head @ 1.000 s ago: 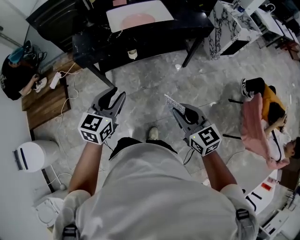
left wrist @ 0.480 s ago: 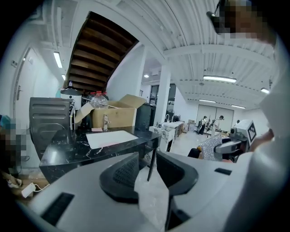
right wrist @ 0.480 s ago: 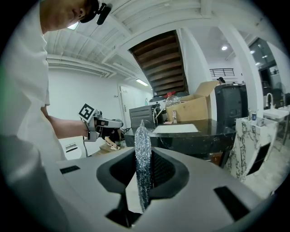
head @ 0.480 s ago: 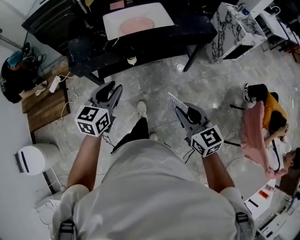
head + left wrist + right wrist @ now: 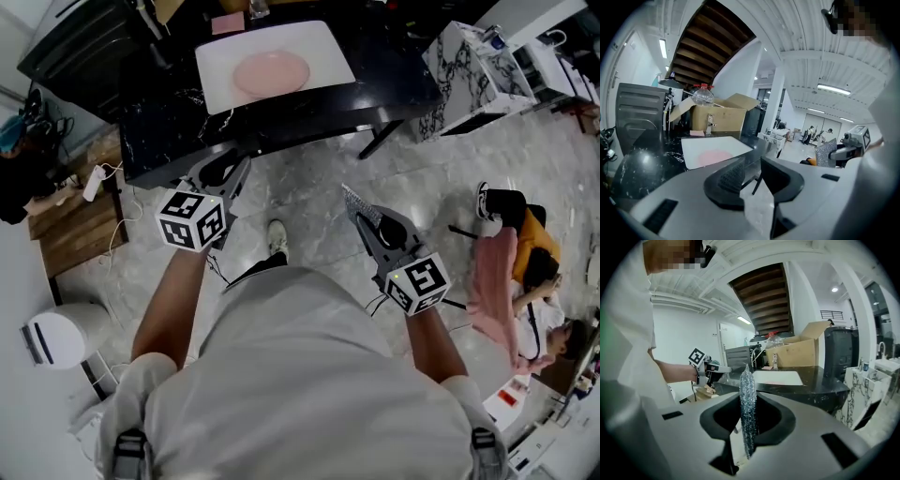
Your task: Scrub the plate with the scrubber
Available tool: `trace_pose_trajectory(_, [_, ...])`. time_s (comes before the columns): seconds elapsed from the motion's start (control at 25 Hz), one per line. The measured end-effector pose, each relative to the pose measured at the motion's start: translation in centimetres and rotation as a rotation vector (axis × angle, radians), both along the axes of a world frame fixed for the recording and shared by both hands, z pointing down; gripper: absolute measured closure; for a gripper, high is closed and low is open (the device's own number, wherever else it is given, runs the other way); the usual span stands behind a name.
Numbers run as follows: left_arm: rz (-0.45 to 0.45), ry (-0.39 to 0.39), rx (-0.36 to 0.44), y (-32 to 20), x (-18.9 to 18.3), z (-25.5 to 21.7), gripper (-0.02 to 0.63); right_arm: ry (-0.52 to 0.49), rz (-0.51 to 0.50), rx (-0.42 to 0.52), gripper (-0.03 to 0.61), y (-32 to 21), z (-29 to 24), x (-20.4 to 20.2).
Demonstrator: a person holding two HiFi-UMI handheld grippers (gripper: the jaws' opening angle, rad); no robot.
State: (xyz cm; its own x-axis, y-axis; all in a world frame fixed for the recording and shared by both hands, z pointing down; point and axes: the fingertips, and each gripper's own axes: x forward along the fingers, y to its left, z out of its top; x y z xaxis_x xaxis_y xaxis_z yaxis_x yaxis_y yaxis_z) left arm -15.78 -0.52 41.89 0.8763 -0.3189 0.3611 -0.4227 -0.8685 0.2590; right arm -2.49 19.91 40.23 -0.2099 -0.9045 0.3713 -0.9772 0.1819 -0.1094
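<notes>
The near edge of the table (image 5: 375, 66) runs across just ahead of both tongs. The left tongs (image 5: 228, 167) reach almost to that edge; the right tongs (image 5: 367, 225) are held further back over open floor (image 5: 309, 197). Between the 2 tongs the grey, marble-patterned floor is seen, with a shoe on it. 1 slanted table leg (image 5: 380, 141) stands ahead of the right tongs. To the right the room is narrowed by a marbled cabinet (image 5: 459, 61) and a person (image 5: 525, 253) seated on the floor; to the left a wooden platform (image 5: 84, 225) is set.

The table is black, glossy and speckled. On it a white rectangular mat (image 5: 319, 52) is laid, and the plate (image 5: 271, 72), round, pink and matt, lies on the mat, well apart from both tongs.

The scrubber (image 5: 359, 204), a thin flat pad of glittering silver mesh, is pinched on edge between the pads of the right tongs and sticks up above them. The left tongs are partly open with nothing between the ribbed pads; its jaws have just been closing.
</notes>
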Motion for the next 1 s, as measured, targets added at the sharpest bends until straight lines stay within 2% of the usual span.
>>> trace_pose_trajectory(0.28, [-0.02,-0.027,-0.033,-9.2,2.7,1.7,0.505,0.022,-0.037,0.007,0.5,-9.3,0.0,2.3])
trace_pose_trajectory(0.52, [-0.072,-0.079,-0.12,-16.1,4.8,4.6,0.497,0.033,-0.094,0.029,0.5,-15.5,-0.9,3.4])
trace_pose_trajectory(0.64, [-0.101,-0.126,-0.149,-18.9,6.1,6.5,0.495,0.05,-0.153,0.033,0.5,-18.4,-0.6,4.6])
trace_pose_trajectory(0.8, [-0.146,-0.201,-0.246,-22.4,7.9,10.2,0.488,0.052,-0.225,0.044,0.5,-22.9,-0.5,6.9])
trace_pose_trajectory(1.0, [-0.235,-0.337,-0.329,-26.1,9.5,14.5,0.474,0.058,-0.342,0.063,0.5,-27.9,-1.0,10.9])
